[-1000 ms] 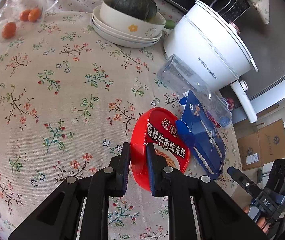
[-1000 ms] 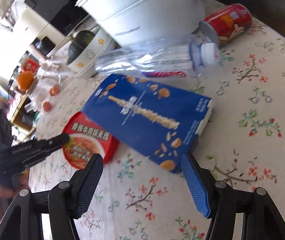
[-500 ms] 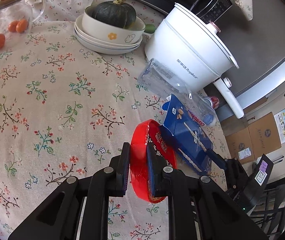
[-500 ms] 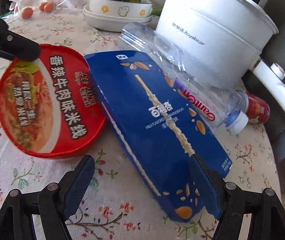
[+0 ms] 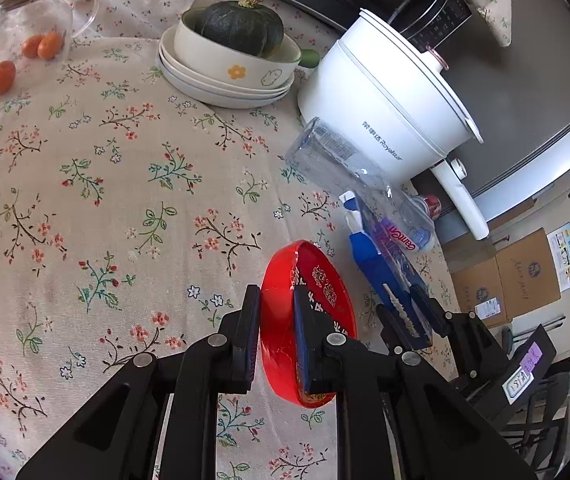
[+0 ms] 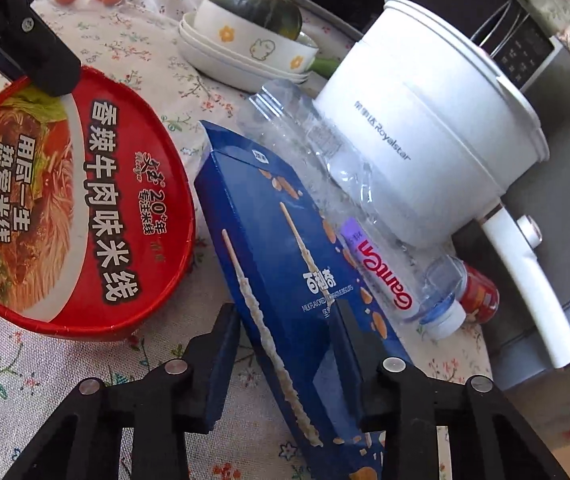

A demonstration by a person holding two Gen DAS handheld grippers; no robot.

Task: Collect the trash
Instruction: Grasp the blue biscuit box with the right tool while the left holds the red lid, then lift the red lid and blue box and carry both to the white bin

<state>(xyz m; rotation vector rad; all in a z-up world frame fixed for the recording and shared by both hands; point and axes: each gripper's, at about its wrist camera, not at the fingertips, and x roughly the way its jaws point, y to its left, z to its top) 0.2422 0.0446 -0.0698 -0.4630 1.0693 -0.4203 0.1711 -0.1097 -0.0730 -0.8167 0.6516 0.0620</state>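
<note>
your left gripper (image 5: 276, 334) pinches the tilted red noodle-bowl lid (image 6: 73, 208), printed "20+"; your right gripper (image 6: 289, 364) is closing on the blue biscuit box (image 6: 285, 256), "milk flavored"; beside it a "ganten" bottle (image 6: 349, 216) touches the "royalstar" pot (image 6: 425, 128) on the floral tablecloth (image 5: 85, 200).

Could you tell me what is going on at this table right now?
A person is clearing rubbish off the floral tablecloth with two hand-held grippers. The left gripper is clamped on the rim of a red instant rice-noodle bowl, tilting it up. The right gripper is closing around the near end of a blue biscuit-stick box. An empty clear plastic bottle lies against the box and a white electric pot, with a red can behind the bottle's cap.
</note>
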